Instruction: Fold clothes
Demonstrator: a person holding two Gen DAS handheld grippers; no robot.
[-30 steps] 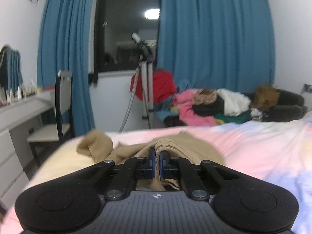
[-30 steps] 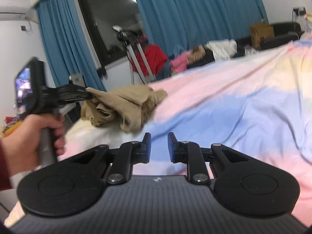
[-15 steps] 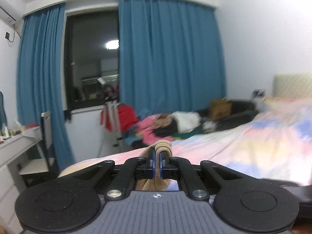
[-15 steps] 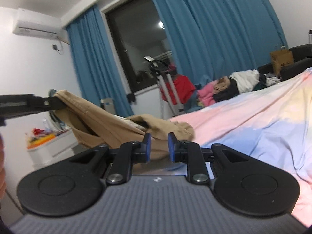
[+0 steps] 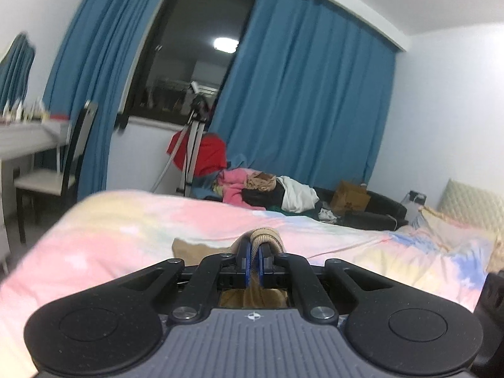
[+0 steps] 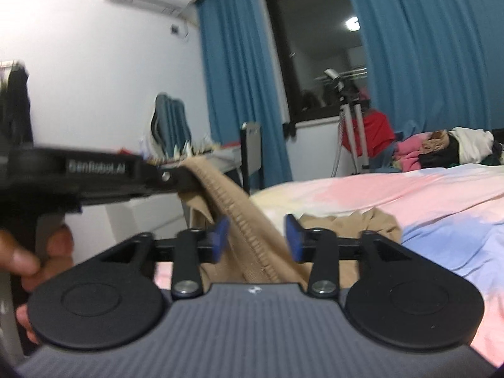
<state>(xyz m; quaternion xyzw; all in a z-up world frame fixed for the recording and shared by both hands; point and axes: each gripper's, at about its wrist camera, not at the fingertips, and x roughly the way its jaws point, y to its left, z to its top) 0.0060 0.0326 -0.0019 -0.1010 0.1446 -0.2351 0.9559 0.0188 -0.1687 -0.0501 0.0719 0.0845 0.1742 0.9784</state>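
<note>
A tan garment [image 6: 252, 236] with a ribbed hem hangs from my left gripper [image 6: 176, 181], which holds it up above the bed's left corner. In the left wrist view the left gripper [image 5: 255, 260] is shut on the ribbed edge of the tan garment [image 5: 264, 237]. My right gripper [image 6: 256, 236] is open, its blue pads either side of the stretched ribbed hem, not closed on it. The rest of the garment [image 6: 356, 223] lies bunched on the pastel bed cover [image 6: 441, 208].
A pile of other clothes [image 5: 267, 192] lies beyond the bed by the blue curtains. A tripod [image 5: 192, 145], a chair [image 5: 60, 173] and a white desk [image 5: 22, 145] stand at the left. A dark sofa with a cardboard box [image 5: 352, 200] is at the far right.
My right gripper has opened wide and moved up to the hem held by the left gripper. The left gripper has kept its hold and turned back toward the bed.
</note>
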